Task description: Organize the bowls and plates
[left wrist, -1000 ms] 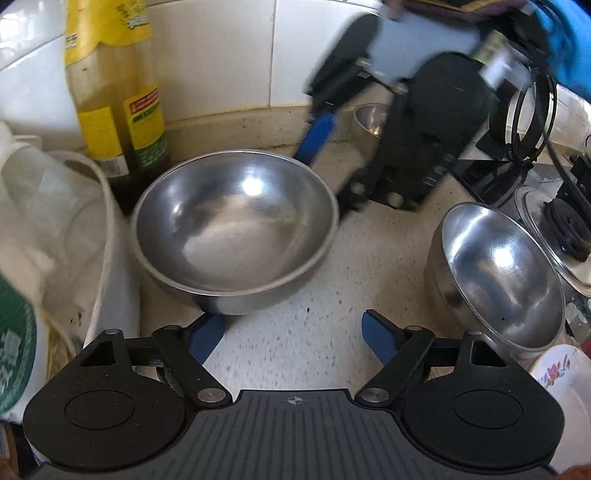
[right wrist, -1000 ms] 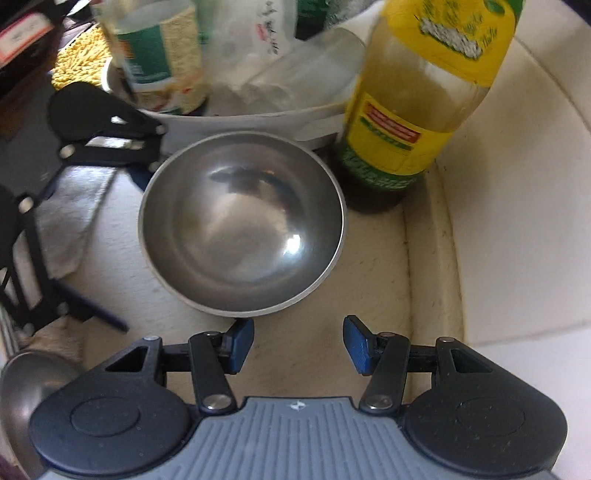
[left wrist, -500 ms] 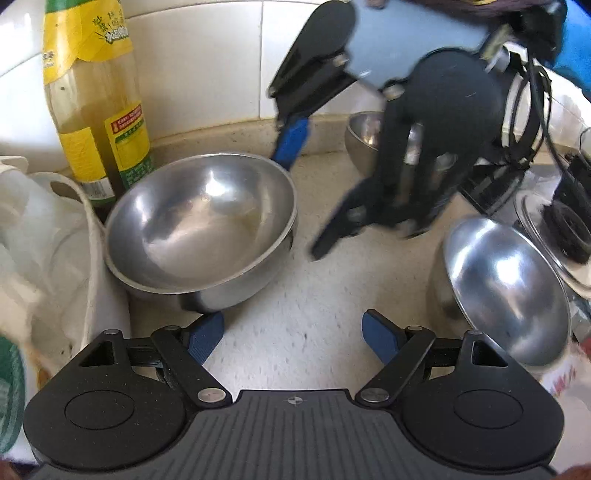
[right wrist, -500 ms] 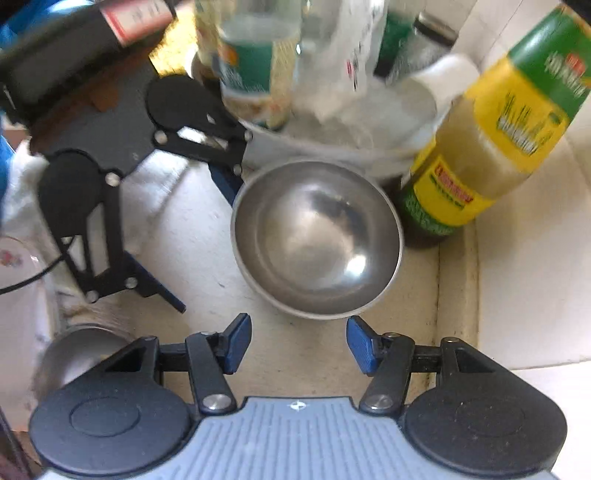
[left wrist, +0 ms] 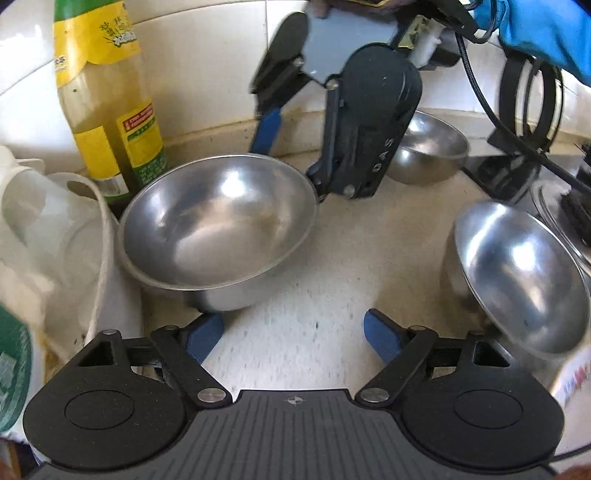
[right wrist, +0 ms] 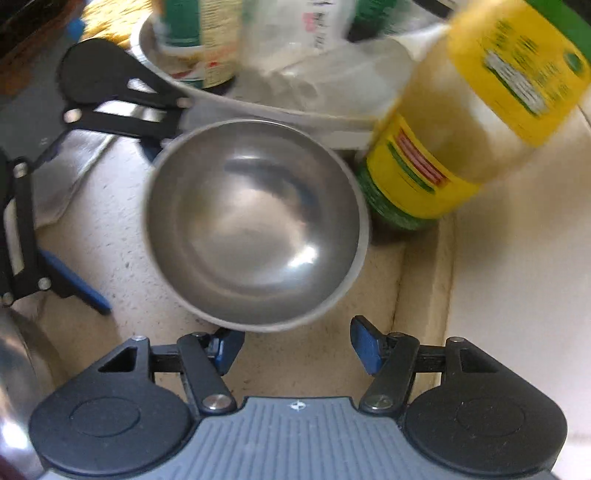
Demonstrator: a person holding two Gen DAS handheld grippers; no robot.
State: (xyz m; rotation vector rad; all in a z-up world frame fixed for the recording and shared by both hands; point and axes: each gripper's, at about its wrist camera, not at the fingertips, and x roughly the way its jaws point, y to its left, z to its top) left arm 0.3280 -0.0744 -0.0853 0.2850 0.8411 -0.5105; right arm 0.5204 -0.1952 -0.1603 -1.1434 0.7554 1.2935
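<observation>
A large steel bowl [left wrist: 218, 225] [right wrist: 255, 221] stands upright on the speckled counter beside an oil bottle. My left gripper [left wrist: 293, 338] is open and its jaws are opening; the left fingertip [left wrist: 205, 338] lies at the bowl's near base, and only counter is between the pads. My right gripper [right wrist: 297, 347] is over the bowl's far side, its jaws opening with nothing gripped; its left fingertip [right wrist: 229, 347] sits just under the rim. In the left wrist view the right gripper [left wrist: 291, 158] leans over that rim. A second steel bowl [left wrist: 517, 273] sits to the right and a small one [left wrist: 424, 147] behind.
A tall yellow-labelled oil bottle [left wrist: 107, 110] [right wrist: 461, 129] stands against the tiled wall. A white basin [right wrist: 258, 107] with several bottles crowds the bowl's side. A glass lid [left wrist: 561, 206] and a flowered plate [left wrist: 576, 376] lie at the right edge. A person's blue sleeve [left wrist: 535, 33] is overhead.
The right gripper has dropped closer to the large bowl's far rim and its fingers have spread wider. The left gripper has opened slightly and stayed near the bowl.
</observation>
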